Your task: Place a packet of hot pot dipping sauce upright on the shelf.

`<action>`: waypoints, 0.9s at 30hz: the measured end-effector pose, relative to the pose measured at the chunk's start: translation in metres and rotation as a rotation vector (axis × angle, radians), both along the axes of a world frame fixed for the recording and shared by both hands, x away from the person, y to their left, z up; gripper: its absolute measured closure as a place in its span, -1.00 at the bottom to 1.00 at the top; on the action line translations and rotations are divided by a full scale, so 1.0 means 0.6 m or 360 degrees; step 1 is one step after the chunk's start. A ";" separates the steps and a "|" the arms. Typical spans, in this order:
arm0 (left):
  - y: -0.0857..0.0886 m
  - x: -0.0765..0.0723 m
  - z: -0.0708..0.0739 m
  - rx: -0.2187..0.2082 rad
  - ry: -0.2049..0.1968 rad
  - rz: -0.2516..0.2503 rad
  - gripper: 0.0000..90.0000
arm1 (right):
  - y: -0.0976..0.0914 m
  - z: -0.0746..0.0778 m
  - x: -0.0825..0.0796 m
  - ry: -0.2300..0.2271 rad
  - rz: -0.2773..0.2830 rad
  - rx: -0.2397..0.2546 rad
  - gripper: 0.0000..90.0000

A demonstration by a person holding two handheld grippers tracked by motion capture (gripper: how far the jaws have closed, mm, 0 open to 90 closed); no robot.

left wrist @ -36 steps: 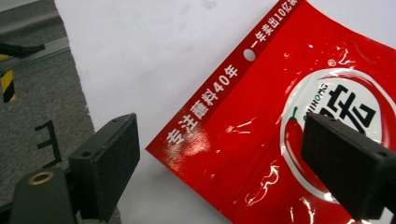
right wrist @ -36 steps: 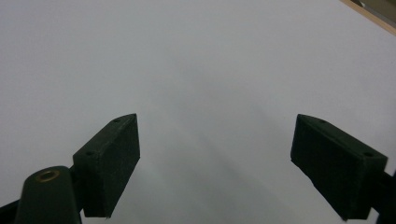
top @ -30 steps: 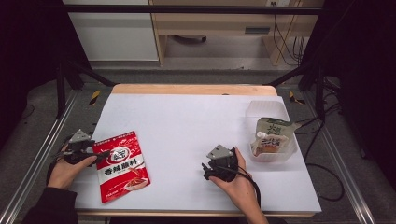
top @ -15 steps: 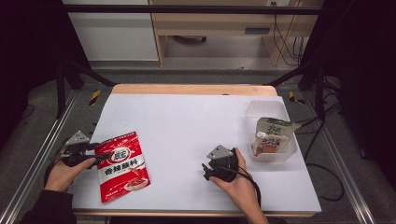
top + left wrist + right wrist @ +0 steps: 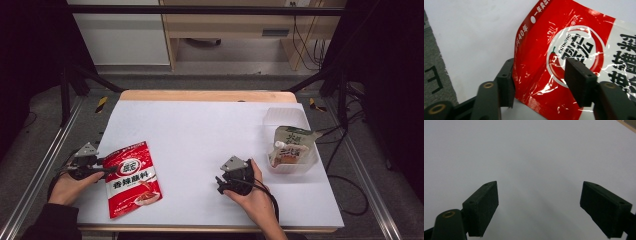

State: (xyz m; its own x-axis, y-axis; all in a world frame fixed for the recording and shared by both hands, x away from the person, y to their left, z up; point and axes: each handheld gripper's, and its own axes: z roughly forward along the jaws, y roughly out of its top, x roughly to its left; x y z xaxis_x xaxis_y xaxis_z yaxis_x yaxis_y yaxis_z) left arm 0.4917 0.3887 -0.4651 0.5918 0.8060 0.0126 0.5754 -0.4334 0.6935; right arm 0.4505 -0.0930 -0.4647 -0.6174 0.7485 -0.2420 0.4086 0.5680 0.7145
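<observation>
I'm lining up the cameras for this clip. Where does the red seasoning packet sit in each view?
High view: red seasoning packet lies lower left on the white table, at the left gripper.
Left gripper view: centre and right, its corner between the jaws, which have just been closing.
Right gripper view: not in it.
Shared landmark: the white table top.

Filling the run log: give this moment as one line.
left gripper: jaws closing around corner of red foil seasoning pouch, not yet pressing | right gripper: open, empty, over white table
</observation>
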 end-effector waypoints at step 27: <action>-0.010 0.008 0.008 0.0134 -0.0093 0.0134 1.00 | 0.001 0.001 -0.003 -0.0012 0.0000 -0.0014 -0.65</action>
